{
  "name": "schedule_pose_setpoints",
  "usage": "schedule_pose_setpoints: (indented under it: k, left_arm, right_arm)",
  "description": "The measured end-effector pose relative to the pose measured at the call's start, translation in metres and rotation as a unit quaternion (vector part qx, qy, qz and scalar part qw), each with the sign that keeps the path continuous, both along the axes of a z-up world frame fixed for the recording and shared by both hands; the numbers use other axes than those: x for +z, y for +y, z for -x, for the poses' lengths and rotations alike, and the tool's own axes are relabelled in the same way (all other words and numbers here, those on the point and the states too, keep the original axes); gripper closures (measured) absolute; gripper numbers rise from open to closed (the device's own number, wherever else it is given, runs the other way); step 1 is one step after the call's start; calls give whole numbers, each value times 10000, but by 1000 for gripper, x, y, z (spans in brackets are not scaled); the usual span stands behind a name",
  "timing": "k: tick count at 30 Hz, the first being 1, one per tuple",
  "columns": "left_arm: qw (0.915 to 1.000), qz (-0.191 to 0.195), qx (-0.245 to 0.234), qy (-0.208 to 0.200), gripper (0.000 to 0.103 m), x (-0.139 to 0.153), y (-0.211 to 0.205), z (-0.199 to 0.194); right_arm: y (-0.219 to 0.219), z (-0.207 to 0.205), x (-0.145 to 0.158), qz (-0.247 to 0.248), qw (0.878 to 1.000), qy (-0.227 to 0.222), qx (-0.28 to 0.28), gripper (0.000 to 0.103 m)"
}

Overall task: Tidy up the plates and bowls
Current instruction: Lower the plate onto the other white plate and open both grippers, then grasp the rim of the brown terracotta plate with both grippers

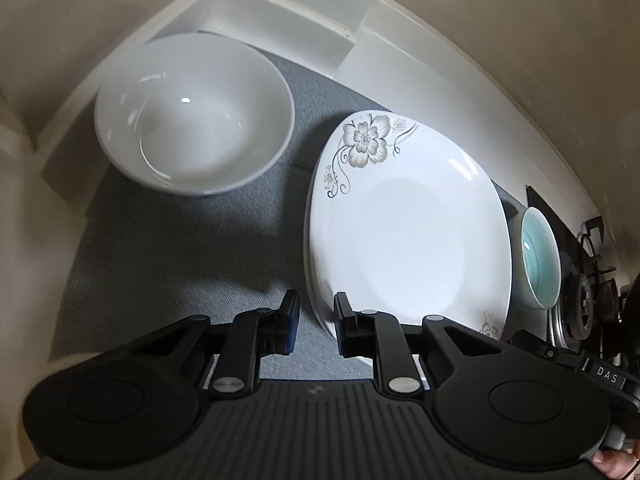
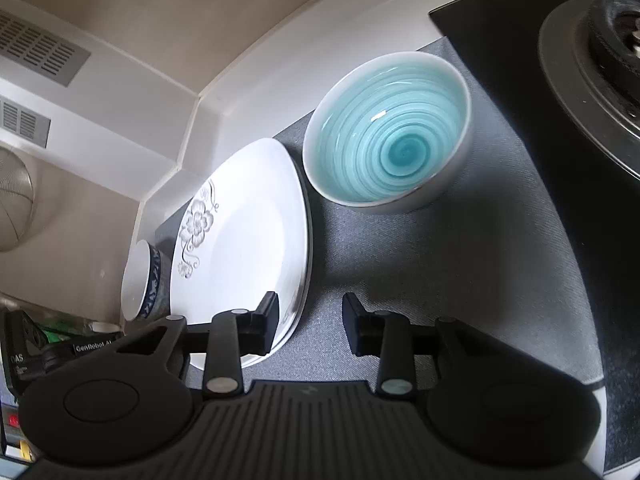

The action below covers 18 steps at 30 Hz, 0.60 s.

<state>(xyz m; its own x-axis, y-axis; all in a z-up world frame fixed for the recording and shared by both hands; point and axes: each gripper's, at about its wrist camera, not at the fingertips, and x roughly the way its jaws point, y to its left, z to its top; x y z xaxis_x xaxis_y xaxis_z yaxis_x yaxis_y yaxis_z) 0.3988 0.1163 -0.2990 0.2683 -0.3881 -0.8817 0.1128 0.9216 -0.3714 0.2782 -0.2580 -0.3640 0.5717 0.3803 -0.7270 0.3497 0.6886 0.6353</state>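
A white floral plate [image 1: 412, 224] lies on the grey mat [image 1: 168, 240], on top of another plate. A white bowl [image 1: 196, 116] sits to its left at the back. A turquoise swirl bowl [image 1: 540, 256] stands right of the plates. My left gripper [image 1: 316, 312] is open and empty, straddling the plates' near left edge. In the right wrist view the plate [image 2: 244, 232] lies left, the turquoise bowl [image 2: 388, 136] ahead, and the white bowl [image 2: 140, 280], blue-patterned outside, shows behind the plate. My right gripper [image 2: 310, 312] is open and empty, its left finger over the plate's near rim.
A black gas stove with a burner [image 2: 592, 64] lies right of the mat; it also shows in the left wrist view [image 1: 580, 304]. White walls and a ledge [image 1: 280, 12] close the corner behind the dishes. A vent grille [image 2: 36, 48] is at the upper left.
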Motion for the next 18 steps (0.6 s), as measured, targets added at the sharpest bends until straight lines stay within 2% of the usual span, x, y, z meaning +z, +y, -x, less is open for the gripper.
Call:
schedule_pose_setpoints:
  k: [3,4,7,9,10,12,14,18]
  left_arm:
    - [9999,-64,-32,-131,83,8,2,4]
    - [9998,-42,-59,-157,83,12,3,6]
    - [9997,-17,-103,-220,83,20,7,18]
    - [9997,-61,-170,-174,78,23,9,29]
    - [9996,-85,-209,-155,75,24,9,37]
    - [9995,-157,-262,-122,60,25,10,54]
    - [9990,-237,-369,-121,59,26,10,72]
    - [9975,-460,-508,-149,58,30,9,100]
  right_arm:
    - [7,-6,-6,43,9999,55,131,80]
    - [10,-7,-7,91,9998,73,151,81]
    - [12,-2,-2,113,9998,66,155,79]
    - [17,4,4,217,9992,94,316,77]
    - [22,7,7,267,9983,105,498,70]
    - [38,18,11,605,9941,140,889,67]
    - [59,23,10,908,9859,279,1379,67]
    - [97,30,0,1053,9638,388,2417,67]
